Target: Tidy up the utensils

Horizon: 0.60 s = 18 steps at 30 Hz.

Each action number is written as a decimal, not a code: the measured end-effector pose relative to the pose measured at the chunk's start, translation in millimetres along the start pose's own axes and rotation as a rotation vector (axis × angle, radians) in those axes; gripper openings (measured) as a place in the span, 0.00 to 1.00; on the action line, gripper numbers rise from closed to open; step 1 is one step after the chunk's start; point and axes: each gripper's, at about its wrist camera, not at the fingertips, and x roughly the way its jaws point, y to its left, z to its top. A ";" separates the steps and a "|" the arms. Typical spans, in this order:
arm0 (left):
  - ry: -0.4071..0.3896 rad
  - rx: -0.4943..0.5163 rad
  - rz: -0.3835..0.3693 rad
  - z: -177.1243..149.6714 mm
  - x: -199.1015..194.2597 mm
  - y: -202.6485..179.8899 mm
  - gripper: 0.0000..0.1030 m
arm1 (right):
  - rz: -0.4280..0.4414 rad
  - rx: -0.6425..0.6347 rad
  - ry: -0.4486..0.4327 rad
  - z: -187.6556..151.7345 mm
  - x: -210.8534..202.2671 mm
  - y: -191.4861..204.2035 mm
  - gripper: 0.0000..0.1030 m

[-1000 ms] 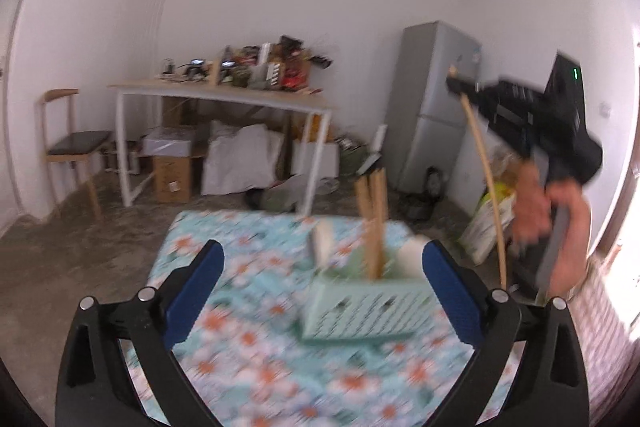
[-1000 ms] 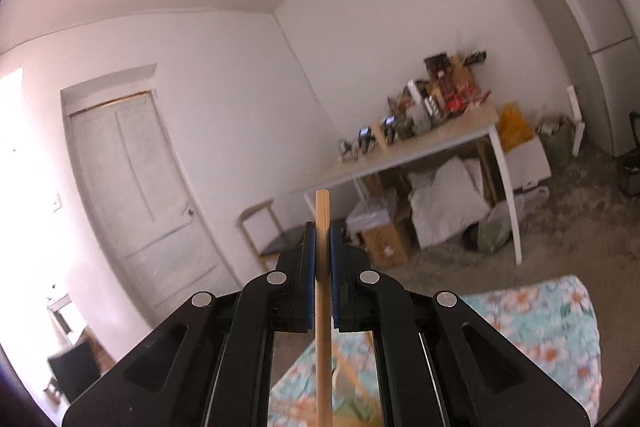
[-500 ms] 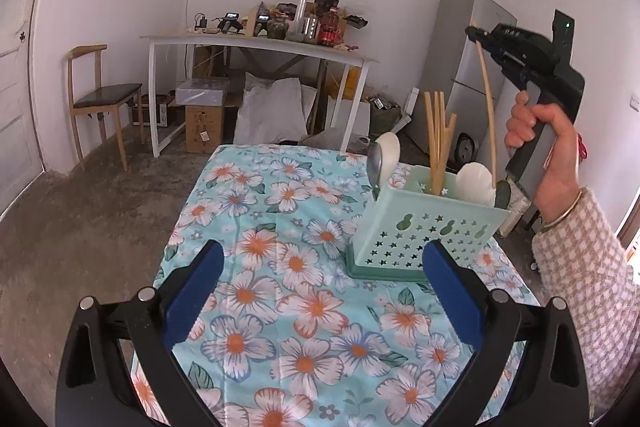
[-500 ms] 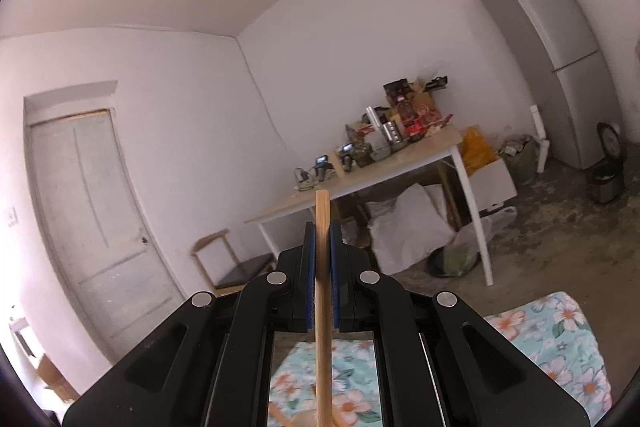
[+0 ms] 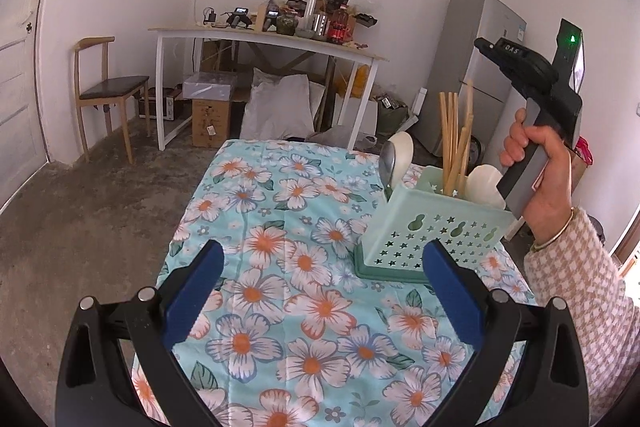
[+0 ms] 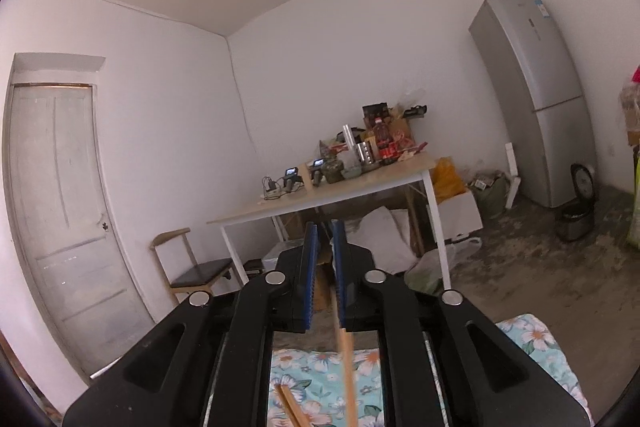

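Right gripper (image 6: pixel 323 267), jaws slightly parted, drops chopstick (image 6: pixel 345 359) into caddy (image 5: pixel 432 231) below; left gripper (image 5: pixel 320 291) spread, idle; next: retract, fetch another utensil.

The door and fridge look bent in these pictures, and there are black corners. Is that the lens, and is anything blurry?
Left wrist view: fisheye lens; the door bows and the corners go black, the utensil caddy is sharp, daylight glares at the right edge. Right wrist view: the fridge leans, and the chopstick close to the lens looks soft.
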 end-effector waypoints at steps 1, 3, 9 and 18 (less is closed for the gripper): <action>0.000 -0.001 0.001 0.4 0.1 0.1 0.95 | 0.001 -0.007 0.003 -0.8 -1.7 1.0 0.10; 0.001 -0.007 0.001 1.1 -1.8 0.9 0.95 | 0.001 -0.009 0.003 -1.3 -3.4 0.8 0.10; -0.015 -0.027 0.010 5.9 -8.8 1.2 0.95 | 0.001 -0.031 -0.037 11.4 -36.4 0.6 0.21; -0.029 -0.023 0.080 8.3 -24.5 -14.6 0.95 | 0.053 -0.108 0.113 -2.1 -120.5 -1.1 0.61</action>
